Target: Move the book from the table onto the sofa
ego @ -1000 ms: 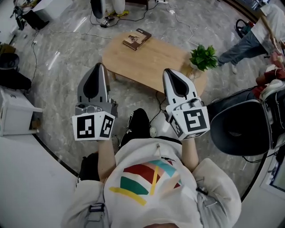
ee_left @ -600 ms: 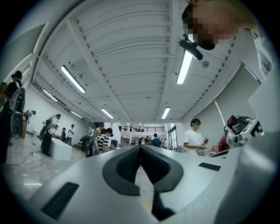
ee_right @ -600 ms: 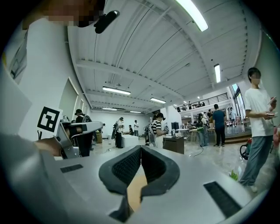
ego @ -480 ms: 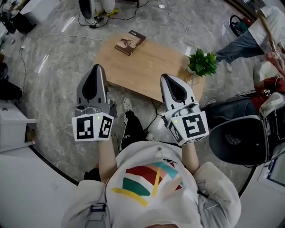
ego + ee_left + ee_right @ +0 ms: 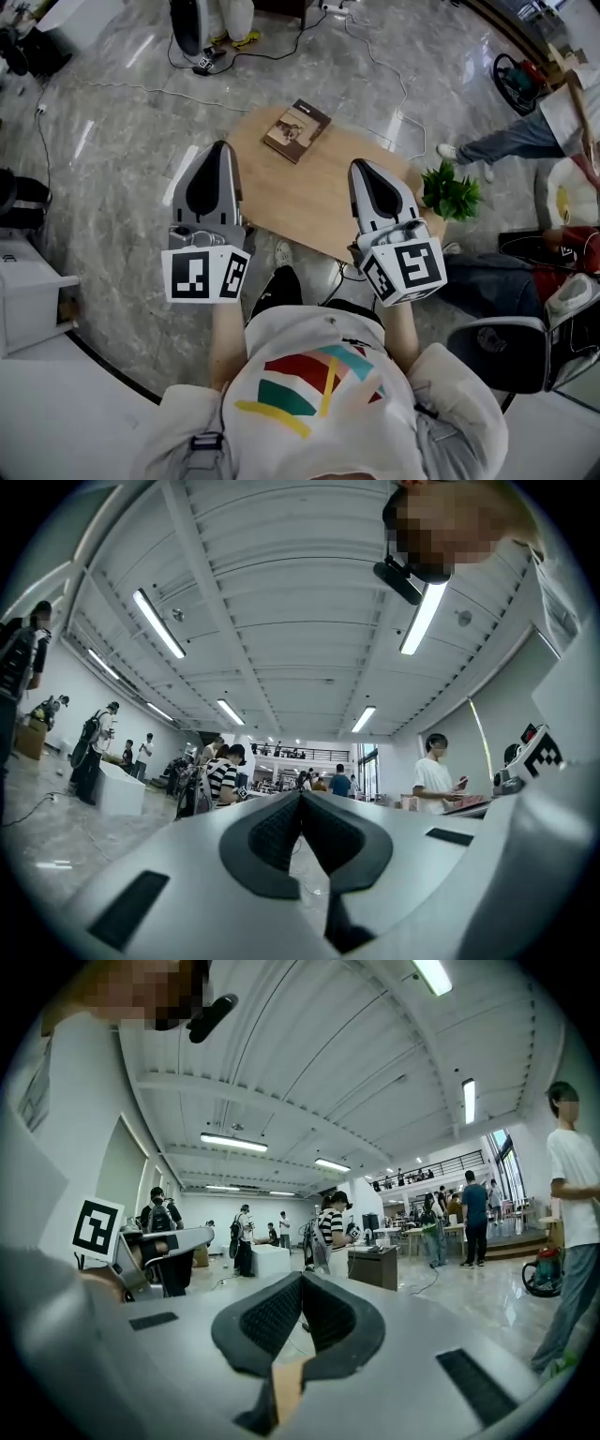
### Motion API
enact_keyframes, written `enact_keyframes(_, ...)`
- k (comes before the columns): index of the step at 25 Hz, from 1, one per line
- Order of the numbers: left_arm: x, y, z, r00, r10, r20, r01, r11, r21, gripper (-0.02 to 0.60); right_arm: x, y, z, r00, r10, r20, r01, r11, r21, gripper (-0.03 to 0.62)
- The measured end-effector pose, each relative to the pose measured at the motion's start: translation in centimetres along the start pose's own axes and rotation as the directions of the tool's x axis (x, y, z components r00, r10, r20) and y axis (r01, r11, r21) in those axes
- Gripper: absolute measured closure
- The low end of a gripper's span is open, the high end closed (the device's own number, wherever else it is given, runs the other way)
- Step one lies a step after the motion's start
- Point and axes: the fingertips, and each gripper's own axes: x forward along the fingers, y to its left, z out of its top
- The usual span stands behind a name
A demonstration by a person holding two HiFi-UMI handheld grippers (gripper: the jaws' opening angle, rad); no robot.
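While both grippers hang over the near edge of the table (image 5: 314, 202), neither one touches the book (image 5: 296, 130). It lies flat on the tabletop's far end, at about 12 o'clock from the person, closed, cover up and turned a little askew to the table's edges.

Seen from the head view, the left gripper (image 5: 219, 147) sits at 10 o'clock from the person's chest and the right gripper (image 5: 360, 166) at 1 o'clock. Both point ahead, and the book lies beyond and between their tips, apart from both.

Each gripper view shows its own jaws clenched, pads meeting at the tip, with nothing caught between them: left gripper (image 5: 300, 795), right gripper (image 5: 302, 1277).

A small plant (image 5: 451, 193) stands at the table's right corner, at about 3 o'clock from the right gripper. Cables (image 5: 375, 61) trail over the marble floor (image 5: 112, 159) beyond the table.
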Motion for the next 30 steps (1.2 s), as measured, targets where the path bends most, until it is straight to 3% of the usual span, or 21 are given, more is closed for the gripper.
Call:
enact_keyframes(7,5.3,4.7,-1.0,0.999,-0.048,-0.023,0.047,0.998,-0.035,0.575,6.3,-1.4,0.5,0.998,-0.052,-0.021,0.053,0.996,0.074,0.582)
enact_keyframes(14,8.2,6.1,-2.8,0.996,-0.06,-0.064,0.055,0.996,-0.07,0.574,9.1,-3.3,-0.2,0.997,-0.066,-0.048,0.071,0.991,0.11,0.582)
enact_keyframes(24,15.5,5.6,-3.6,0.996,-0.039,-0.079,0.039,0.999,0.001,0.575,14.6,-10.0,0.2,0.999,-0.037,0.022,0.032,0.978,0.207,0.582)
enact_keyframes(30,21.7,4.1,-4.9,0.997,-0.049,-0.065,0.052,0.997,0.049,0.575,17.2,-15.2,0.6,0.998,-0.005,0.058,-0.005,0.985,0.174,0.582)
